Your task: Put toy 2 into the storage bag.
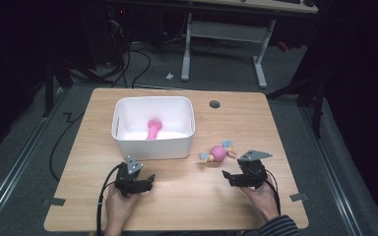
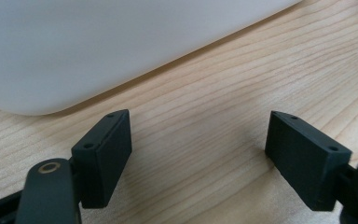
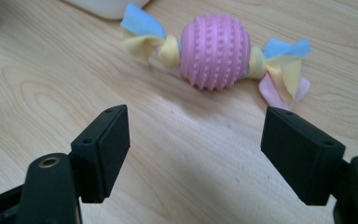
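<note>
Progress stands about halfway, by the look of it: one pink toy already lies inside the white bin, and the knobbly pink ball toy with its cloth tails is not yet in, resting on the wooden table just right of the bin's near right corner.

Your right gripper sits on the near side of that ball toy, a short way off from the bin's right wall, jaws apart with nothing between them; in the right gripper view the ball lies ahead of the pads, untouched. Your left gripper rests in front of the bin's near wall, jaws wide and empty, bare wood between them in the left gripper view.

What is left, as you can judge: close on the ball toy, lift it over the bin's rim, drop it in.

Room: open tabletop all around the ball toy, right of the bin. The bin's rim stands tall, so you need height before crossing it. A cable hole sits beyond the bin's far right corner, out of the path. The table's right edge lies well clear of the bin.
</note>
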The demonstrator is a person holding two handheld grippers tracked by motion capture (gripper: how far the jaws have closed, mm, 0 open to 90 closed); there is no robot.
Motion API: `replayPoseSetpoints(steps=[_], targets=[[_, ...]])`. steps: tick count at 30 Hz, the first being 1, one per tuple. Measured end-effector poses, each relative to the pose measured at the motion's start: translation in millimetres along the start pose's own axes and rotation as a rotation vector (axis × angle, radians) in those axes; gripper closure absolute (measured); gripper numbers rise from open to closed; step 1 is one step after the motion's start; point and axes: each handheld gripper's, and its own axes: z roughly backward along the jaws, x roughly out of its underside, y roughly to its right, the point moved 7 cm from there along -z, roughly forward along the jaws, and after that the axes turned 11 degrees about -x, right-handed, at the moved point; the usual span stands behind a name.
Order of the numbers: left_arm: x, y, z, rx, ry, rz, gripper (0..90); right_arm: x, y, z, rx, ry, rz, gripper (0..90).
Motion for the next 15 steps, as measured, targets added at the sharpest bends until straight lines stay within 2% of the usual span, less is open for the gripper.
replayPoseSetpoints(steps=[5,11,15], targets=[[0.0,0.1,0.1,0.000,0.000,-0.001,22.8,-14.0,7.3,-3.2,-0.008,0.007,-0.004,20.5],[0.2,0.0,0.2,0.001,0.000,0.001,22.8,-24.9,11.2,-10.4,-0.001,-0.022,0.014,19.0],[0.2,0.0,0.2,0.001,-0.001,0.000,22.8,-35.9,15.1,-13.3,-0.017,-0.037,0.019,18.9]])
